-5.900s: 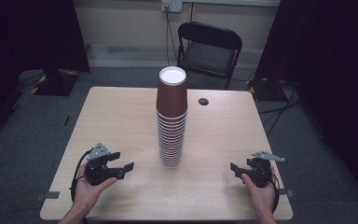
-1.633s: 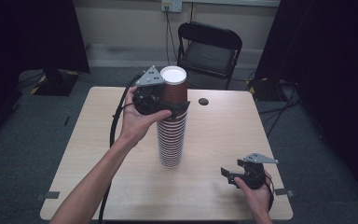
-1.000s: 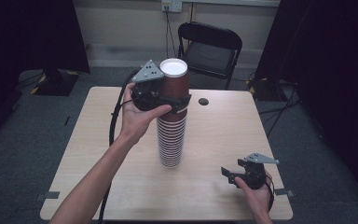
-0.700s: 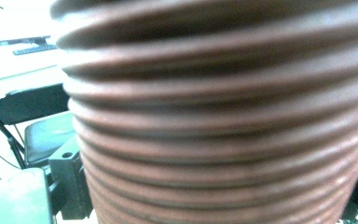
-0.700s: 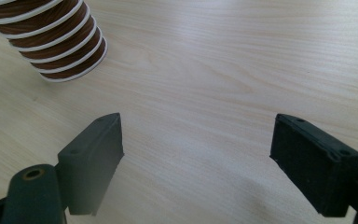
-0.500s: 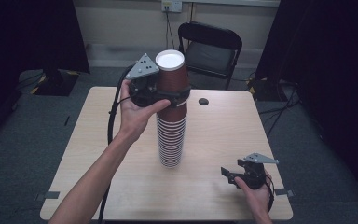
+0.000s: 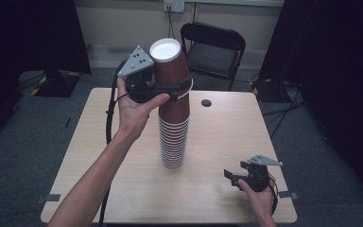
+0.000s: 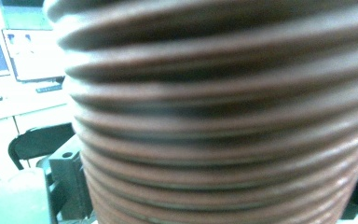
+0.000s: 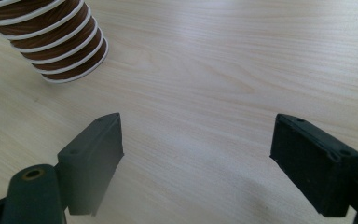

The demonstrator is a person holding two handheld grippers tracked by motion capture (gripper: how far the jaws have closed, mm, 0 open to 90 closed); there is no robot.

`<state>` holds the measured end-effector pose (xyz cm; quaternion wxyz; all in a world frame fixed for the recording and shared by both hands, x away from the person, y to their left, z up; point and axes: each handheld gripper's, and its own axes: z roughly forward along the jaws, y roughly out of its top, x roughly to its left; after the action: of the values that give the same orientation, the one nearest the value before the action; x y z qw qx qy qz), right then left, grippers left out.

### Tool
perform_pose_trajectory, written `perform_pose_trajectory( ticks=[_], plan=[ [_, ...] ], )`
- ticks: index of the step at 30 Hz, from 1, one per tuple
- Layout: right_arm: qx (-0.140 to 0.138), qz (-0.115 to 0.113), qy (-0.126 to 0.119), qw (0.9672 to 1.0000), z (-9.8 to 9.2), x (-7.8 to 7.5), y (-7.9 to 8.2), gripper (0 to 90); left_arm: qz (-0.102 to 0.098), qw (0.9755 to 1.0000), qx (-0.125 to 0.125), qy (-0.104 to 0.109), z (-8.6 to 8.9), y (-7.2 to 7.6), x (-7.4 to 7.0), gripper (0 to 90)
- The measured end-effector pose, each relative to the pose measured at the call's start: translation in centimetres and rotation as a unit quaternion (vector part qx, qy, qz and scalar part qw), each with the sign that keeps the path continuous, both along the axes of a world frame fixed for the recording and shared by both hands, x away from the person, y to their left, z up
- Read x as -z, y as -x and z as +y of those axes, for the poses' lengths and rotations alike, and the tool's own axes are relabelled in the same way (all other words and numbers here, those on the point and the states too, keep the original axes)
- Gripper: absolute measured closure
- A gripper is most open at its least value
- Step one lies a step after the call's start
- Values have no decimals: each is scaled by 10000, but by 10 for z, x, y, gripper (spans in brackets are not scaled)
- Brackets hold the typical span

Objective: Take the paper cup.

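L gripper (image 7: pixel 172 90) is clamped round the top cup (image 7: pixel 170 66) of the tall brown stack of cups (image 7: pixel 174 135), jaws closed on the cup's wall partway below its white rim, one each side; the cup sits tilted, leaning toward the person's left, so it looks part-lifted off the rest but not yet free, lower end seems still nested in the stack; can't tell exactly how much overlap is left. In the L gripper view the ribbed brown cup walls (image 8: pixel 223 116) sit right up against the camera, blurred, so the pads themselves aren't readable there; grip judged from the high view. Stack stands upright near the middle of the table (image 7: pixel 227 127), w/ many cups still in it. R gripper (image 7: pixel 238 178) rests low near the table's front R corner, well apart from the stack, fingers (image 9: pixel 93 158) spread wide w/ nothing but bare wood between them; base of the stack (image 9: pixel 51 42) shows at upper left in the R gripper view. Progress, as a judgement: early; the grasp on the first cup is made, separation is under way but not finished; no loose cup stands anywhere on the table yet. Left to do: pull the top cup clear, set it down somewhere, then prob. repeat for the rest; R hand hasn't joined in, might need to steady the stack if it sticks. Small dark round thing (image 7: pixel 206 102) on the far side of the table, untouched; folding chair (image 7: pixel 211 47) beyond.
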<state>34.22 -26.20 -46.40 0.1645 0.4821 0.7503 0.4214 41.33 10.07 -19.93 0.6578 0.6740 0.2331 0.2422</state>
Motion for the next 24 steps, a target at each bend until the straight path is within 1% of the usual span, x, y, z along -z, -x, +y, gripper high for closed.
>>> perform_pose_trajectory(
  ticks=[2, 4, 6, 13, 15, 18, 22, 24],
  plan=[
    [4, -4, 1, 10000, 0, 0, 0, 165, -37, 10000, -19, 19, 2, 1, -2, 135],
    [8, -10, -3, 10000, 0, 0, 0, 165, -58, 9999, -19, 91, 4, 2, -4, 135],
    [7, -9, -2, 10000, 0, 0, 0, 165, -98, 9999, -27, 80, 5, 3, -4, 135],
    [9, -14, 1, 10000, 0, 0, 0, 165, -220, 9995, -61, 199, 10, 7, -7, 134],
    [3, -15, -1, 10000, 0, 0, 0, 165, -233, 9995, -57, 196, 11, 8, -8, 134],
    [0, -12, -4, 10000, 0, 0, 0, 165, -179, 9998, -85, 101, 14, 11, -8, 134],
    [6, -13, -2, 10000, 0, -1, 0, 165, -161, 9997, -86, 154, 20, 14, -10, 134],
    [-2, -11, -1, 10000, 0, 0, 0, 165, -121, 9998, -114, 124, 24, 16, -11, 134]
  ],
)
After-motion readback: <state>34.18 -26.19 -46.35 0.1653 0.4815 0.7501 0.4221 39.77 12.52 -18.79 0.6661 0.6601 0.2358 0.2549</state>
